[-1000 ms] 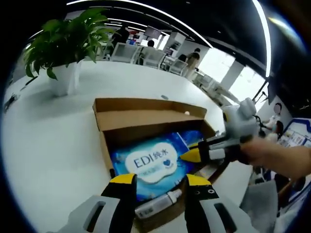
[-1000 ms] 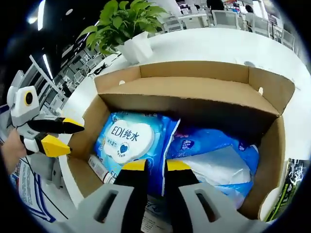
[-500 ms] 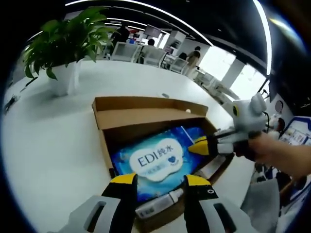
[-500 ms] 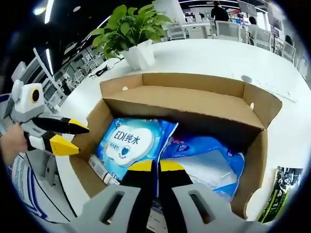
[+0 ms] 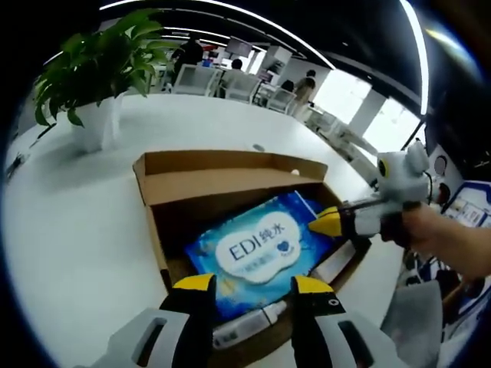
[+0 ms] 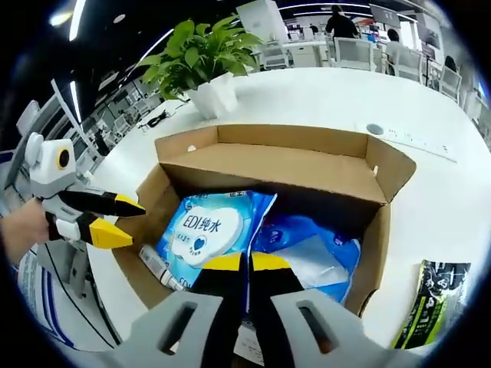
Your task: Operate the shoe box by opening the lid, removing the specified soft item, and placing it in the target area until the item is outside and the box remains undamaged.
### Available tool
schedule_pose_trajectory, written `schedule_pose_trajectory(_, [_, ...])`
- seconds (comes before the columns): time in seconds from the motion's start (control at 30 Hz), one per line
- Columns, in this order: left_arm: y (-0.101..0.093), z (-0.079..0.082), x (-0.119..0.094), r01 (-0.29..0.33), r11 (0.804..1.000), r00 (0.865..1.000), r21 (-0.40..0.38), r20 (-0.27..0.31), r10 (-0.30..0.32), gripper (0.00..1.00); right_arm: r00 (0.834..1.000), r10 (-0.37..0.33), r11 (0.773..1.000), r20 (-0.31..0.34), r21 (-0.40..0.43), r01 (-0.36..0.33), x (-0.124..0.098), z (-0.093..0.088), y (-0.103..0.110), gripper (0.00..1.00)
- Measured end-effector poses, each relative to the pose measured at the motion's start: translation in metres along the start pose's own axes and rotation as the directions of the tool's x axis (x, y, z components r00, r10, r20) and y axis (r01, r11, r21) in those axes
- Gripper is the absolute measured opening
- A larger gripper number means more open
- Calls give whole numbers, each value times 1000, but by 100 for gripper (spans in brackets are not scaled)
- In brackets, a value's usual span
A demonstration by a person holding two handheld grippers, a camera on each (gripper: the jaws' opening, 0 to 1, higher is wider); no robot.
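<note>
Now the blue wipes pack [image 5: 257,257] sits higher in the shoe box [image 5: 230,180] than a second ago: in the left gripper view its right end has come up off the box floor and tilts toward the right gripper [image 5: 326,223], whose yellow tips sit pressed together at that corner of the pack. In the right gripper view the same pack [image 6: 203,238] runs up between the right gripper's own jaws, which have gone from a narrow gap to closed on its near edge — so the grasp looks made and the lift begun, though the pack is not yet clear of the walls.

Going left to right on the desk [image 5: 69,230]: a potted plant [image 5: 92,69] stands near the far left edge, well apart from the box; the box lies in the middle with its lid folded back and open; a small white tube [image 5: 245,326] lies along the near wall inside. The left gripper [image 5: 249,285] hovers at the box's near edge, jaws apart and empty. A second blue pack [image 6: 314,257] lies beside the first, toward the right wall. Outside the box, a dark green packet [image 6: 430,299] lies near the desk's right edge.
</note>
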State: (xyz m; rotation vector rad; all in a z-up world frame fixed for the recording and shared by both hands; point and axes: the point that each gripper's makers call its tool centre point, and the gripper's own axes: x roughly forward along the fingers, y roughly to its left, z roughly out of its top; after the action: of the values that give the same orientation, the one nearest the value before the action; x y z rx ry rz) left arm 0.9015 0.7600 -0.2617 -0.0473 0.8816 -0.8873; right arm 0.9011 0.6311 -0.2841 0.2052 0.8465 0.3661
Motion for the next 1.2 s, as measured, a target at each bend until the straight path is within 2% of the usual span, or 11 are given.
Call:
schedule_pose_trajectory(0.3, [0,1,9,-6,1000,1000,-6,-4,6,40,1000,-2,1000,12,3,2,-9,-1,-6,0])
schedule_pose_trajectory(0.73, [-16,-2,23,-5,1000,1000,-9,-22,5,39,1000,-10,1000,28,17,9,-23,-4,-19,0])
schedule_pose_trajectory(1.2, [-9,-1,41,-21,999,999,-32,-40,19,35,1000,-7,1000,27,29,7,-29,-5,-31,0])
